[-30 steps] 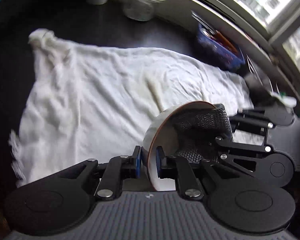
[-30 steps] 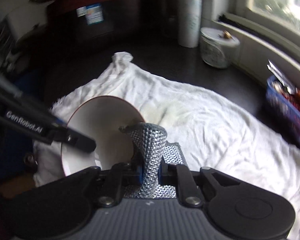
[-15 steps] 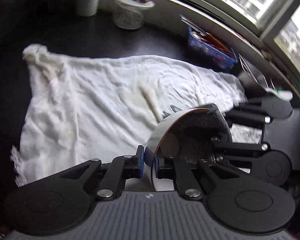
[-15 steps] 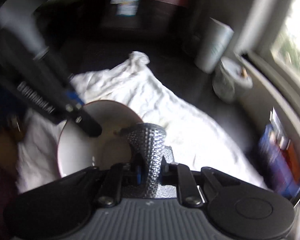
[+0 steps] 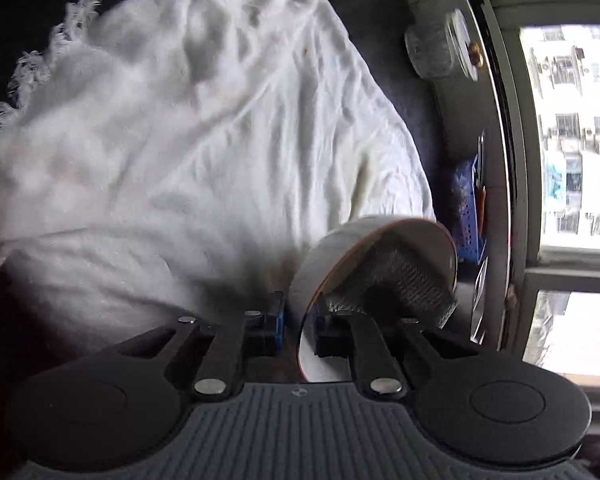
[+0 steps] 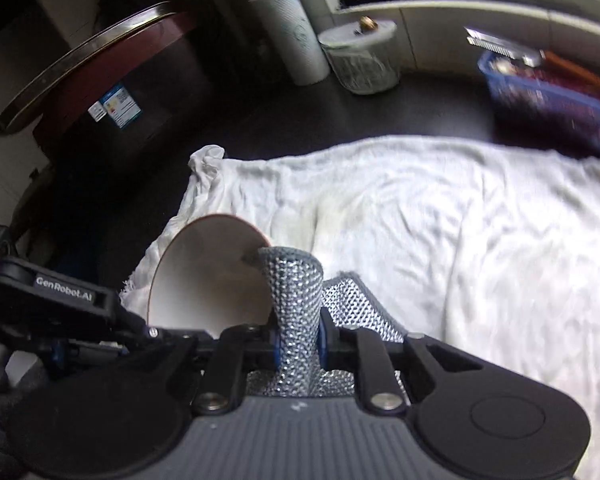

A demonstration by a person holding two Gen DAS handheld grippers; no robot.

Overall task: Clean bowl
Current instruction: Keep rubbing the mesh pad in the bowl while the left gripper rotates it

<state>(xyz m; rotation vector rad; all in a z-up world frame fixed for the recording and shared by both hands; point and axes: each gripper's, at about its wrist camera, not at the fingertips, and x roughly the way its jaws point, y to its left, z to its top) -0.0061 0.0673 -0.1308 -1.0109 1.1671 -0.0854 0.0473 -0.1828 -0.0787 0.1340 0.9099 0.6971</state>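
Left gripper [image 5: 300,334] is clamped on the bowl [image 5: 374,256] rim, holding it tilted above the white towel [image 5: 188,152]. Right gripper [image 6: 298,342] is clenched on a silver mesh scrubber [image 6: 296,296], its tip against the bowl's inside. Looks mid-scrub: the visible inside seems clean, far wall and outside probably left.

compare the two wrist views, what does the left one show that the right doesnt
Only the left wrist view shows the window with buildings outside and the left gripper pinching the bowl's rim.

Only the right wrist view shows the paper towel roll, the dark red appliance and the right gripper clamping the silver scouring cloth.

Both show the bowl, white towel, lidded glass jar and blue basket.
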